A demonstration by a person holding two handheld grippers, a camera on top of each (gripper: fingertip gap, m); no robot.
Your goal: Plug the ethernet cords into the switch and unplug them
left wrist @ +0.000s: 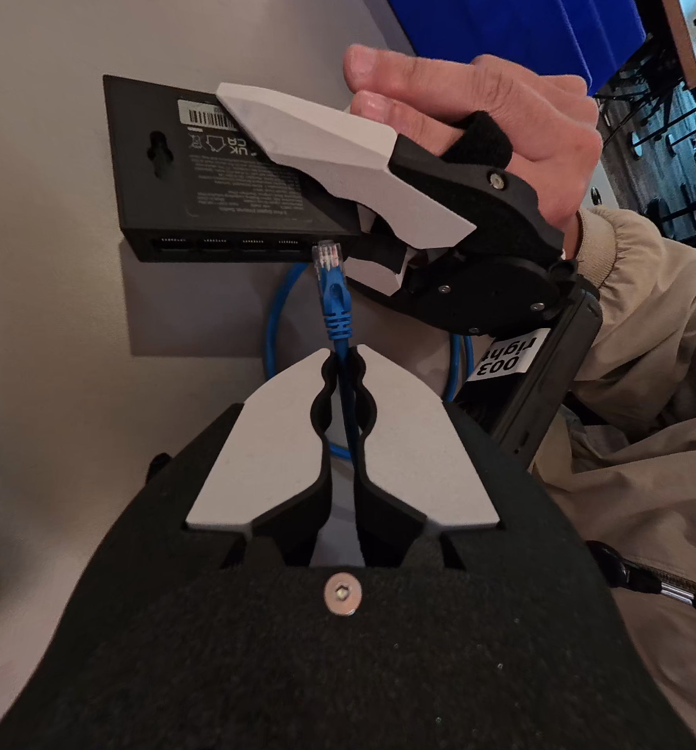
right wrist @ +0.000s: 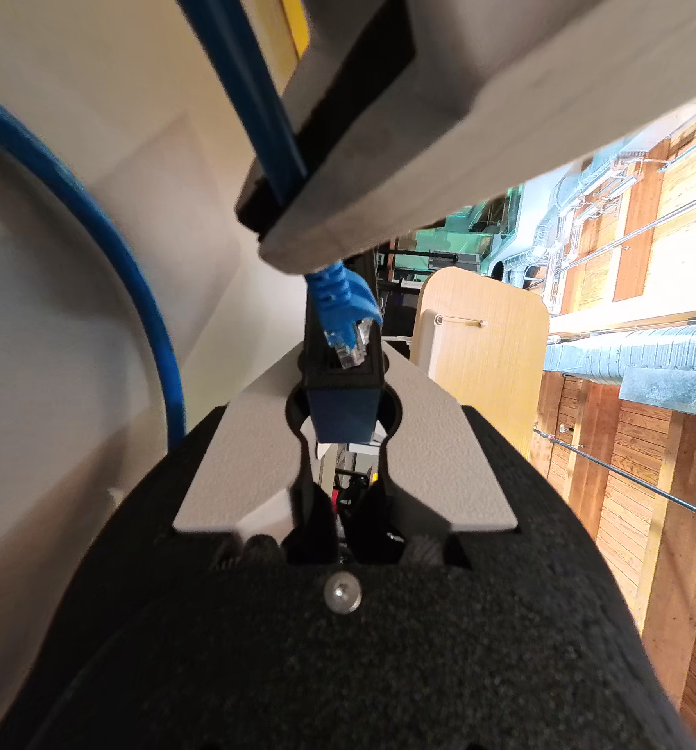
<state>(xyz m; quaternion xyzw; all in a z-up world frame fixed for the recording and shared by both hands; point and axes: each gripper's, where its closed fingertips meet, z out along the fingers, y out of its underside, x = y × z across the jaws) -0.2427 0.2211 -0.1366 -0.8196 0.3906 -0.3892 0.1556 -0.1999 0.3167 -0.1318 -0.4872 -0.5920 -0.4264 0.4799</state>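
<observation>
The black switch [left wrist: 216,170] lies upside down, its port row facing me. My left gripper [left wrist: 344,355] is shut on the blue ethernet cord [left wrist: 340,345] just behind its plug [left wrist: 330,276]. The clear plug tip sits at the rightmost port, tilted; it does not look seated. My right gripper [right wrist: 342,365], held by a hand [left wrist: 480,101], is shut on the switch's right end [right wrist: 344,414], with its upper finger [left wrist: 317,138] over the top. In the right wrist view the plug [right wrist: 348,337] touches the port face, under the left gripper's finger [right wrist: 419,142].
The cord's slack loops [left wrist: 275,324] on the pale table below the switch, and also shows in the right wrist view [right wrist: 135,284]. A blue bin [left wrist: 500,32] stands behind. A beige sleeve [left wrist: 642,365] fills the right side. A wooden panel [right wrist: 480,337] stands beyond the switch. The gap from one gripper's tips to the other's is roughly 10 centimetres.
</observation>
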